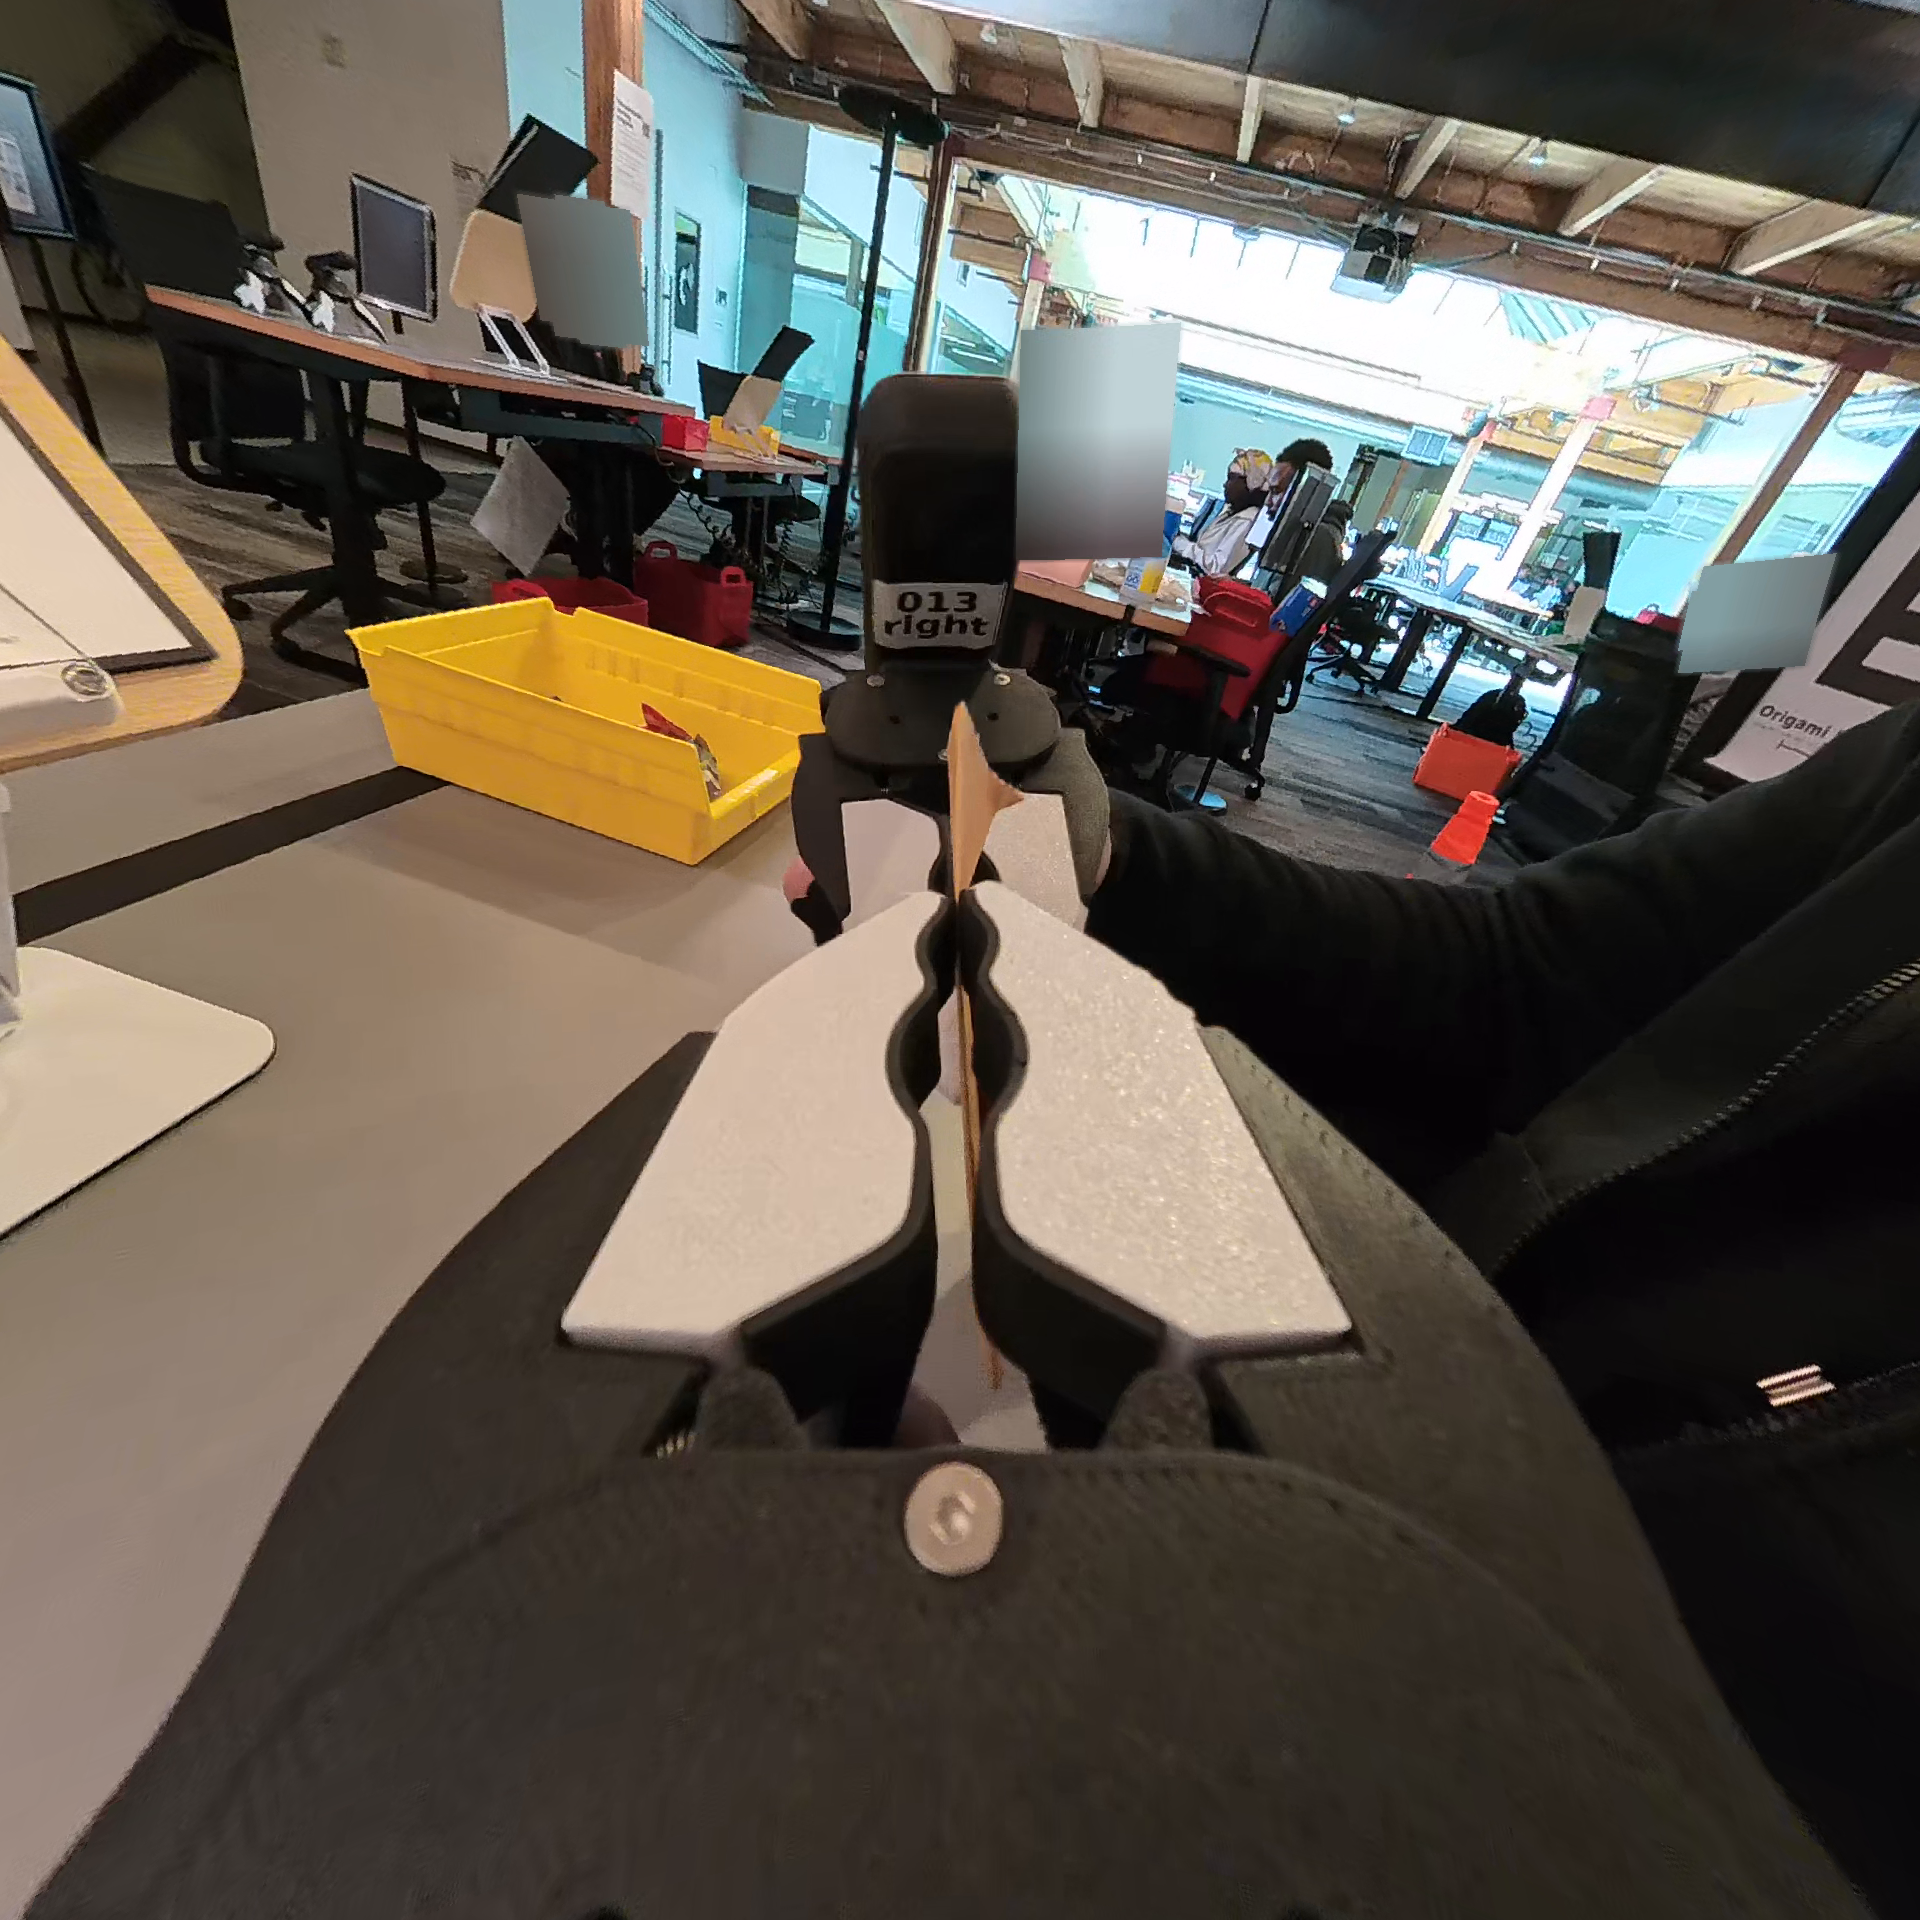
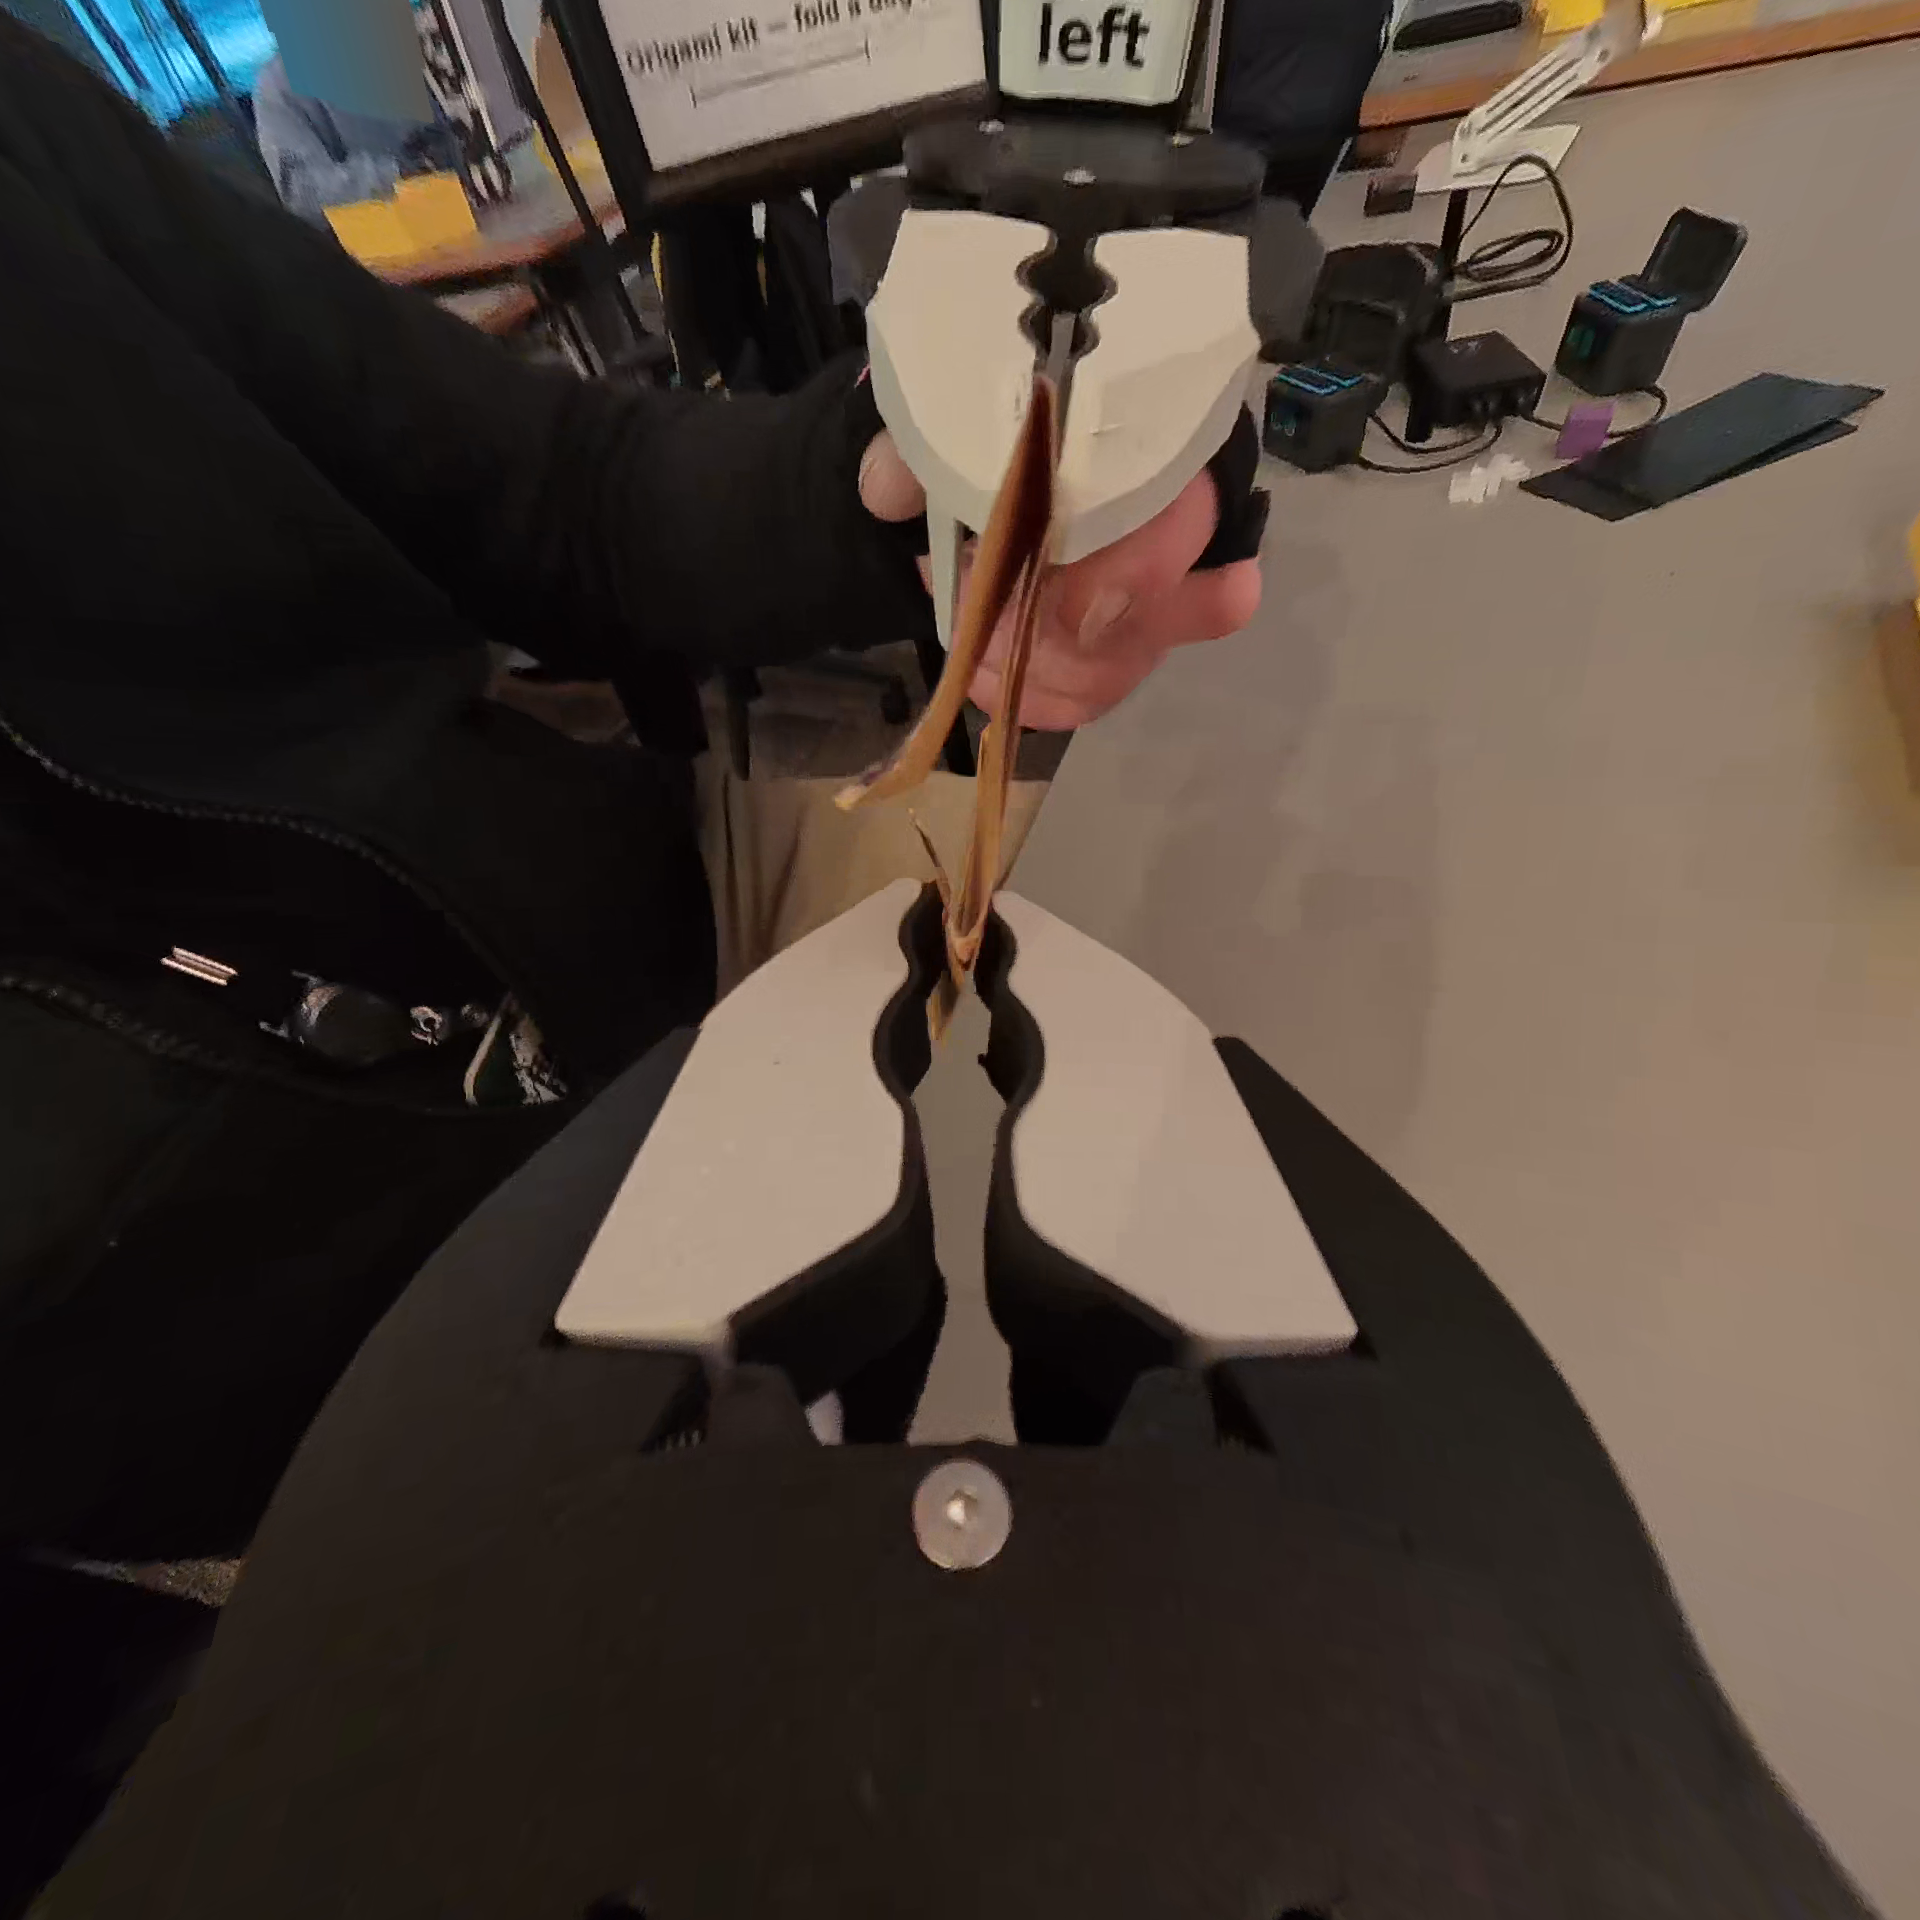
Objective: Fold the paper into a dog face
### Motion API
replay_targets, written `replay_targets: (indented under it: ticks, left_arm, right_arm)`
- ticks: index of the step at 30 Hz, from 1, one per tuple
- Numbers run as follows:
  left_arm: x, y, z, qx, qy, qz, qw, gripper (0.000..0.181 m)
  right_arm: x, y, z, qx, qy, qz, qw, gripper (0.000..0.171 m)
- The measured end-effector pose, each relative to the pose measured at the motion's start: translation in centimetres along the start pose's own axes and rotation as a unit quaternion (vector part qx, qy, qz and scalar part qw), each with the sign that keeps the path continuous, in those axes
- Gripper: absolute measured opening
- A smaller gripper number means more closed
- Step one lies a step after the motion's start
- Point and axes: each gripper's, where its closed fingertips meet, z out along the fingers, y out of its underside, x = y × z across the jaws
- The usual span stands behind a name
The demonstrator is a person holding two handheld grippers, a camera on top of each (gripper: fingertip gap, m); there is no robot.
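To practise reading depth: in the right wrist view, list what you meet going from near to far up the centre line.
Right claw → paper → left claw → sign.

White wavy-edged fingers (image 1: 831,1122) are set in black housings with one silver screw (image 1: 953,1521); black zipped sleeves (image 1: 1455,987) are worn.

The grey bench (image 1: 343,1039) lies open below and left of the two grippers. A yellow bin (image 1: 582,717) blocks the far edge, a white stand base (image 1: 114,1070) the left (chargers (image 2: 1475,353) and cables crowd another end).
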Motion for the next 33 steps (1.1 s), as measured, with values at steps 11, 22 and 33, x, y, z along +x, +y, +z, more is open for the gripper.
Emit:
replay_targets:
  ticks: [11,22,33]
  left_arm:
    - [-1.3,2.3,-0.6,-0.062,-0.005,-0.004,0.998,0.042]
    - [-1.3,3.8,1.0,-0.085,-0.043,0.052,0.994,0.0]
    - [-0.4,3.4,1.0,-0.074,-0.016,0.056,0.996,0.022]
  right_arm:
    - [0.8,-1.7,-1.0,0.032,0.029,0.045,0.998,0.0]
    - [1.7,-2.5,-1.1,0.067,0.034,0.108,0.991,0.004]
    - [1.5,-2.9,-1.7,0.059,0.058,0.075,0.994,0.0]
